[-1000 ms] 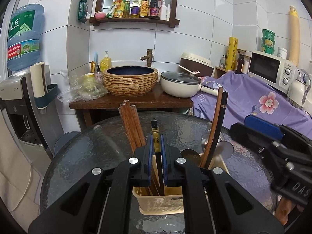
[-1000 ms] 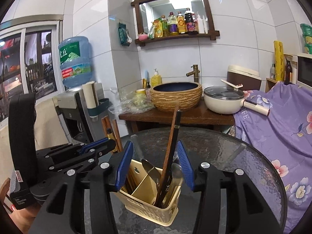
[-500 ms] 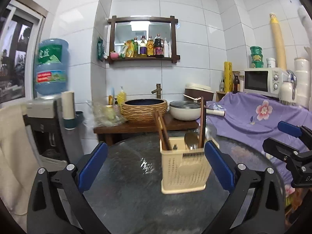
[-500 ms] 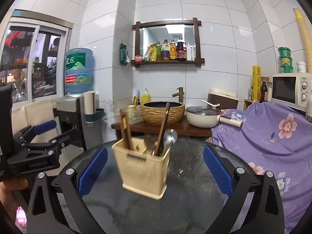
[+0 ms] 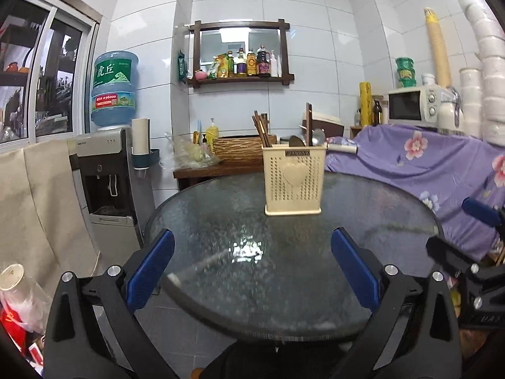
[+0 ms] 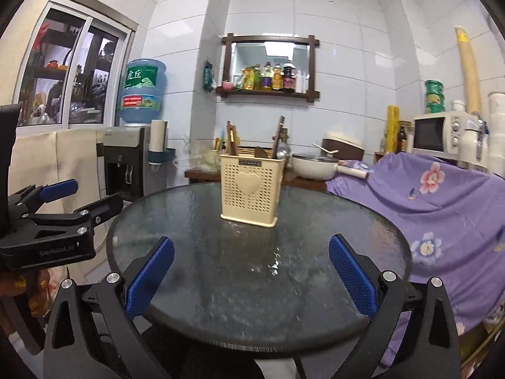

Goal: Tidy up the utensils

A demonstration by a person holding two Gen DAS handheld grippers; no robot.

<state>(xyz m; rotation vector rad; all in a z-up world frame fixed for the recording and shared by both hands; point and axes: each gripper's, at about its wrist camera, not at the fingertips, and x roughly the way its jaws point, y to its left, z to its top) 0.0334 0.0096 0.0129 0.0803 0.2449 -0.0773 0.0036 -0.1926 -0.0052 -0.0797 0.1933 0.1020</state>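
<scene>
1. Cream perforated plastic utensil holder (image 5: 294, 179) straight ahead of left gripper (image 5: 252, 268) and right gripper (image 6: 251, 268), well apart, on round glass table (image 5: 394, 221).
2. Both released, jaws wide, nothing between.
3. Wooden chopsticks (image 5: 261, 128): probably light, stiff, slippery; best pinched mid-shaft.

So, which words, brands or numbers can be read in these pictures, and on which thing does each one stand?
"GenRobot.AI": on the side of the left gripper, seen from the right wrist.
"虎丘": large white characters on the green label of the water bottle.
"96000": on the bottle's red strip; the characters before it are blurred.
Dark plate on the utensil holder: lettering too small to read.
Shelf bottles: labels unreadable.
Right gripper: no text visible.
</scene>
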